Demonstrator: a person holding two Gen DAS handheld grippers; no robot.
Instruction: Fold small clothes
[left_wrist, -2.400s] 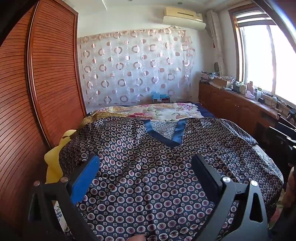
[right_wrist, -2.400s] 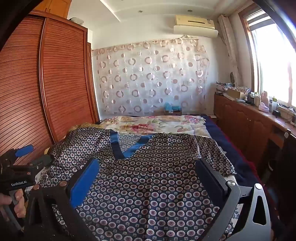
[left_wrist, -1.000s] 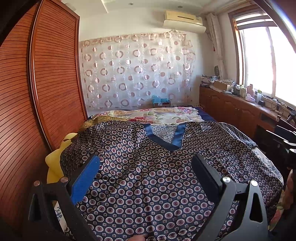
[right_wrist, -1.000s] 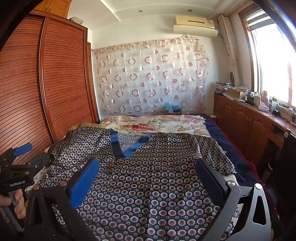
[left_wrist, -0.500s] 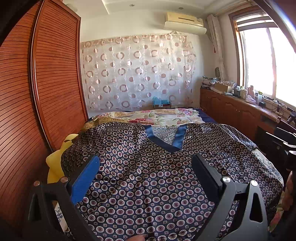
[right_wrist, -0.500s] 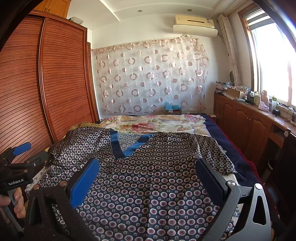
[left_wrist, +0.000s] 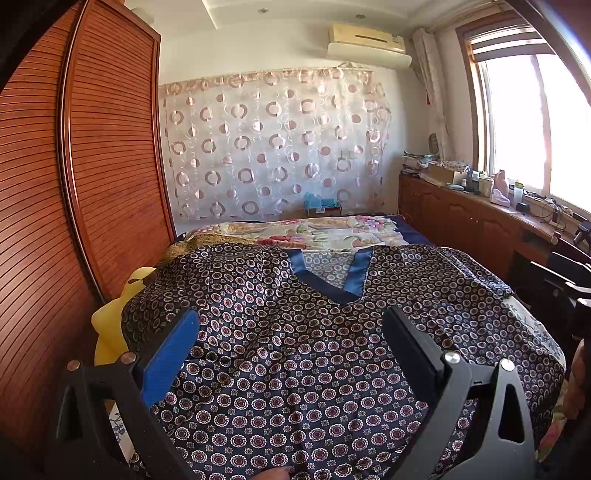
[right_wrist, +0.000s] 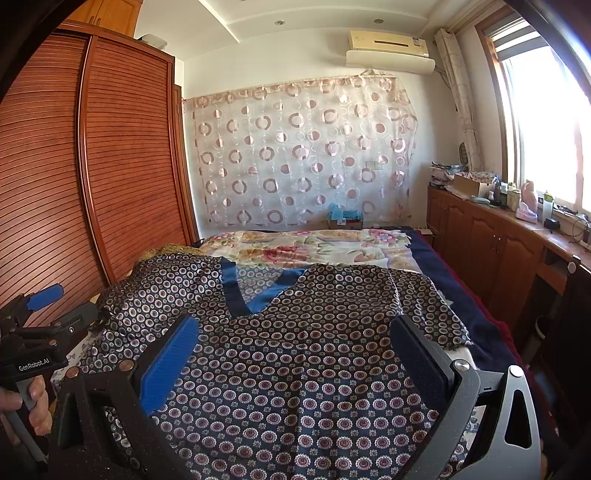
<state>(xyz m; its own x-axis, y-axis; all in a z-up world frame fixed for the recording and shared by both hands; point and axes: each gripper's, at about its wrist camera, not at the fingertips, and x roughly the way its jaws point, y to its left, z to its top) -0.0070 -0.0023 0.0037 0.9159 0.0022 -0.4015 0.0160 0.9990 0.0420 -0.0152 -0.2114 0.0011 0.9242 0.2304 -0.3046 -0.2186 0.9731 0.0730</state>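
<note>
The patterned shirt (left_wrist: 295, 354) lies spread flat on the bed (left_wrist: 332, 232), unfolded, with both the left gripper (left_wrist: 291, 336) and right gripper (right_wrist: 295, 343) gaping empty above it.

A bedroom is shown in bright daylight. A tall reddish-brown wooden wardrobe with horizontally slatted sliding doors (right_wrist: 122, 166) fills the left side. On the far white wall, a sheer cream curtain printed with pink and brown rings (right_wrist: 303, 151) is hung, and a cream wall-mounted air conditioner (right_wrist: 388, 50) is fixed above it near the ceiling. A large wood-framed window (right_wrist: 546, 122) on the right is washed out by sunlight. Beneath it, a long run of brown wooden cabinets (right_wrist: 491, 243) is cluttered with boxes and bottles. A bed with a floral quilt (right_wrist: 306, 247) occupies the centre, edged by a dark blue blanket (right_wrist: 454, 288).
</note>
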